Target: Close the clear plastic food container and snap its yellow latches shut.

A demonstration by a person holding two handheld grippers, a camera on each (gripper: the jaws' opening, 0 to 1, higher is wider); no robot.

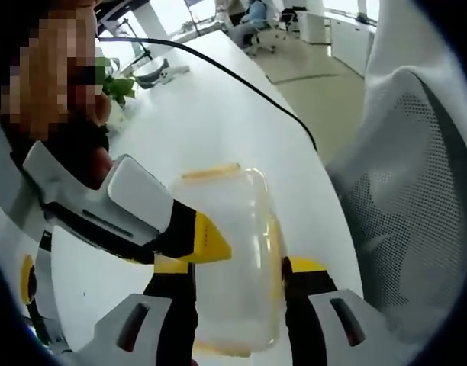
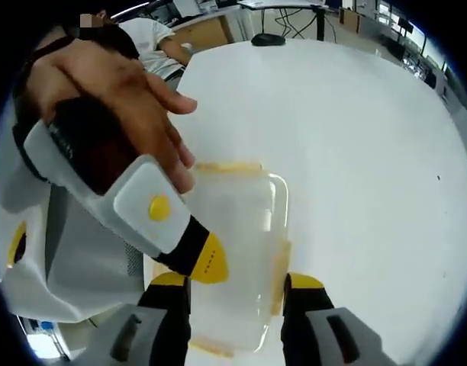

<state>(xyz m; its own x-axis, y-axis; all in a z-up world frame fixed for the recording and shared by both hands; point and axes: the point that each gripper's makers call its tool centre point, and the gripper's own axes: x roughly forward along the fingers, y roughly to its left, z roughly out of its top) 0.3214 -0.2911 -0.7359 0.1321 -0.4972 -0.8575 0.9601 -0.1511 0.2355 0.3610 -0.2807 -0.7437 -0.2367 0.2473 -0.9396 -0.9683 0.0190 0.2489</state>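
Note:
The clear plastic container (image 1: 233, 252) lies on the white table (image 1: 218, 122) with its lid on top. Yellow latches (image 1: 210, 172) show at its far end, right side and near end; I cannot tell whether they are snapped. My left gripper (image 1: 239, 267) is open, a jaw on each side of the box. The right gripper (image 1: 207, 240) reaches in from the left, its yellow tip at the box's left edge. In the right gripper view the container (image 2: 241, 244) sits between the open jaws of my right gripper (image 2: 235, 280). There the left gripper (image 2: 207, 263), held by a hand (image 2: 119, 91), touches the box's left edge.
A black cable (image 1: 241, 80) runs across the table past a small plant (image 1: 115, 88) and a white device (image 1: 161, 72). A mesh office chair (image 1: 417, 191) stands close to the table's edge. A computer mouse (image 2: 268, 38) lies at the far end. People sit in the background.

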